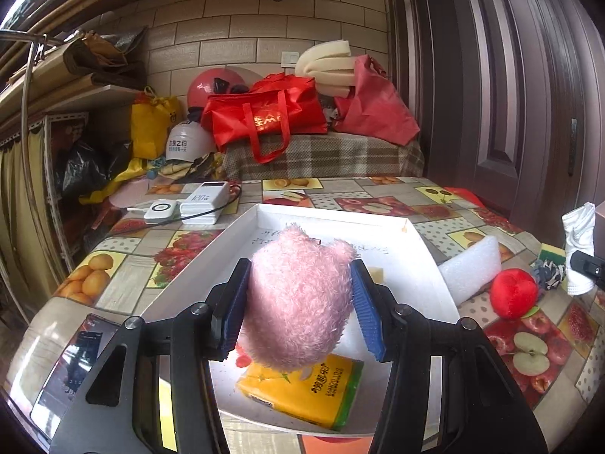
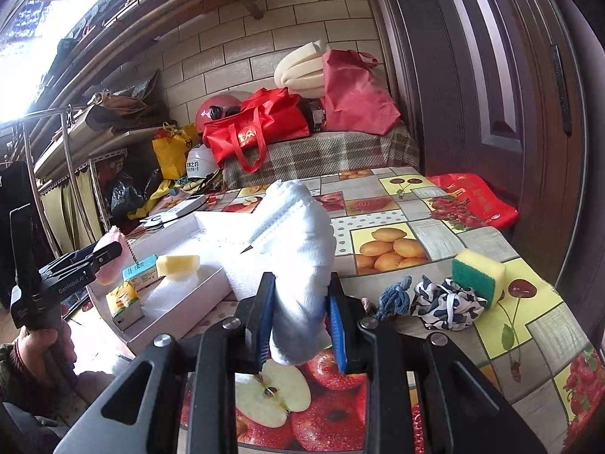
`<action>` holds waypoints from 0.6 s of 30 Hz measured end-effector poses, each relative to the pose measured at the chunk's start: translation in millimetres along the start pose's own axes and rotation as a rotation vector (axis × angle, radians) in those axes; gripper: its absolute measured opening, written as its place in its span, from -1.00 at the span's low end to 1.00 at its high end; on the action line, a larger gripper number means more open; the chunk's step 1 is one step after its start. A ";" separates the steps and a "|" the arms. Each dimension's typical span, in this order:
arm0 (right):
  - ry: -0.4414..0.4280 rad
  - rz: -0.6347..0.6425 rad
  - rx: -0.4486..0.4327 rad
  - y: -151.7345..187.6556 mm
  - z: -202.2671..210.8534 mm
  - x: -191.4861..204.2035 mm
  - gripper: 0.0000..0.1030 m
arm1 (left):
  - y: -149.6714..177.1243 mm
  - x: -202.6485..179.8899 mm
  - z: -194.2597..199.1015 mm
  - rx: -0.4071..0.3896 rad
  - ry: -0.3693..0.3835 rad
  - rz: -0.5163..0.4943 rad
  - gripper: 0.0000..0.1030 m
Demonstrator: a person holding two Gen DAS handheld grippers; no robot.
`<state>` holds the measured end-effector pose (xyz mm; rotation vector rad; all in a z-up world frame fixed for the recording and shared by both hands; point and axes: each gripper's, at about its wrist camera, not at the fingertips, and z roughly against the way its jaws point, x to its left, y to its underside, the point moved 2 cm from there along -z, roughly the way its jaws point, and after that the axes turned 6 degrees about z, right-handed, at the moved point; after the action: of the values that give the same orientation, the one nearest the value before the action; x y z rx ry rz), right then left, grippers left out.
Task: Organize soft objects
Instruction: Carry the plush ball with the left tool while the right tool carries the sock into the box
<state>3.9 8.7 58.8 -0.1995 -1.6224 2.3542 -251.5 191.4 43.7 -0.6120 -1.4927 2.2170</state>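
Observation:
My left gripper [image 1: 300,302] is shut on a pink plush toy [image 1: 298,299] and holds it above a white tray [image 1: 423,242]. A yellow tissue pack [image 1: 302,393] lies in the tray below it. My right gripper [image 2: 300,317] is shut on a white sock [image 2: 298,249] and holds it above the table, right of the tray [image 2: 170,325]. In the right wrist view the left gripper [image 2: 102,253] with the pink toy [image 2: 111,261] hangs over the tray, where a yellow sponge piece [image 2: 177,264] rests on white foam.
On the fruit-print tablecloth [image 2: 389,249] lie a green-yellow sponge [image 2: 478,274], a patterned cloth [image 2: 446,302], a blue hair tie [image 2: 393,297], a red plush apple [image 1: 513,293] and a white foam block [image 1: 472,268]. Power banks [image 1: 204,202] and a phone [image 1: 72,370] lie left of the tray.

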 end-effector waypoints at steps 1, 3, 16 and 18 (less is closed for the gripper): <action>-0.007 0.008 0.004 -0.5 -3.0 3.3 -0.51 | -0.4 5.4 -2.1 -0.002 -0.018 0.006 0.01; -0.023 0.026 0.012 -1.0 -9.5 11.7 -0.51 | -1.8 14.2 -5.6 -0.006 -0.048 0.011 0.01; -0.159 0.163 0.044 -8.7 -63.7 81.3 -0.51 | -10.0 44.8 -27.9 0.023 -0.105 0.033 0.01; -0.175 0.188 0.044 -9.6 -69.8 93.4 -0.51 | -10.7 47.1 -31.2 0.034 -0.105 0.038 0.01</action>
<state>-65.1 102.3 46.4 -0.1462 -1.6941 2.6112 -272.0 244.7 36.9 -0.5250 -1.5024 2.3307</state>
